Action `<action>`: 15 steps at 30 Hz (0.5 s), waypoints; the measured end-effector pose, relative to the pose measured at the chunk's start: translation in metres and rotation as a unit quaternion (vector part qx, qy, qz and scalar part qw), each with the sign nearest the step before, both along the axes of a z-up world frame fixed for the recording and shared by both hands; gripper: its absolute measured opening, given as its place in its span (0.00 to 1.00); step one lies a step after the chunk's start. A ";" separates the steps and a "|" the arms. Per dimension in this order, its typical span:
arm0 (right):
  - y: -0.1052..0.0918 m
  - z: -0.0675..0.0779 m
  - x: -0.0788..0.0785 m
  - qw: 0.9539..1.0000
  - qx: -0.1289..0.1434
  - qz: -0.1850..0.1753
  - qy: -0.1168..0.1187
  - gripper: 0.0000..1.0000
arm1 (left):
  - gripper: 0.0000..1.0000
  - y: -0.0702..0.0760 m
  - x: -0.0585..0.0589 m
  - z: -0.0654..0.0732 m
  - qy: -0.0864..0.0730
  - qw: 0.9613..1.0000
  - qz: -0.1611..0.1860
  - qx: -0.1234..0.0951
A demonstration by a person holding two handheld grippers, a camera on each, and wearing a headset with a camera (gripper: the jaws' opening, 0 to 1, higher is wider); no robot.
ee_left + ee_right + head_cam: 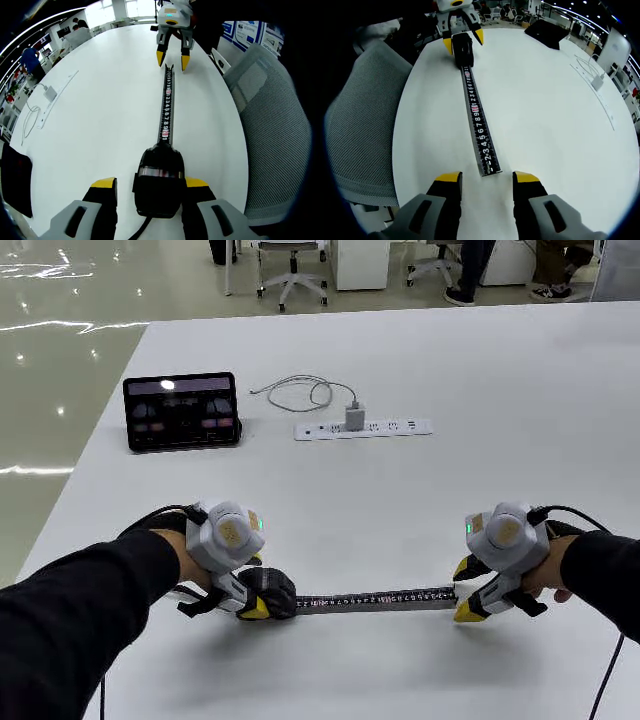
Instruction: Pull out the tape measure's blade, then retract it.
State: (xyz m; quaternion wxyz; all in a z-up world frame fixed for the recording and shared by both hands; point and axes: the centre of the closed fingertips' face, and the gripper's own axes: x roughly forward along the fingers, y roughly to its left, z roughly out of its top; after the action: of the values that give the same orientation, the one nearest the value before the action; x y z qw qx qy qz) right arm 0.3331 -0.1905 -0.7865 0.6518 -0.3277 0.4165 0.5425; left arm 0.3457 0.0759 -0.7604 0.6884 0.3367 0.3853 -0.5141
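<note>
Tape measure (160,170) rests on the white table (450,360), its case between the jaws of the left gripper (150,183). We cannot tell if they press it, because a gap seems to show on one side. Its blade (476,120) lies pulled out toward the right gripper (487,176), whose jaws stand apart around the tip without touching it, so we judge that retracting comes next. Any lock button is hidden from us.

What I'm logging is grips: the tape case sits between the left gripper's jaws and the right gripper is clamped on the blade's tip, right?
No: the right gripper is open, the blade's tip lying free between its jaws, per the right gripper view. The rest holds.
</note>
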 end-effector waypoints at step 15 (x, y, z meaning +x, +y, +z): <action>0.003 0.000 -0.001 1.000 0.002 -0.030 0.008 0.50 | 0.91 0.015 0.002 0.006 0.002 0.996 0.083 -0.028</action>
State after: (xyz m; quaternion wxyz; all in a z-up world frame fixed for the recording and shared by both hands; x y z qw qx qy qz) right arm 0.3322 -0.1870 -0.7862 0.6653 -0.3093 0.4301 0.5260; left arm 0.3473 0.0912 -0.7541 0.7372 0.2827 0.3988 -0.4663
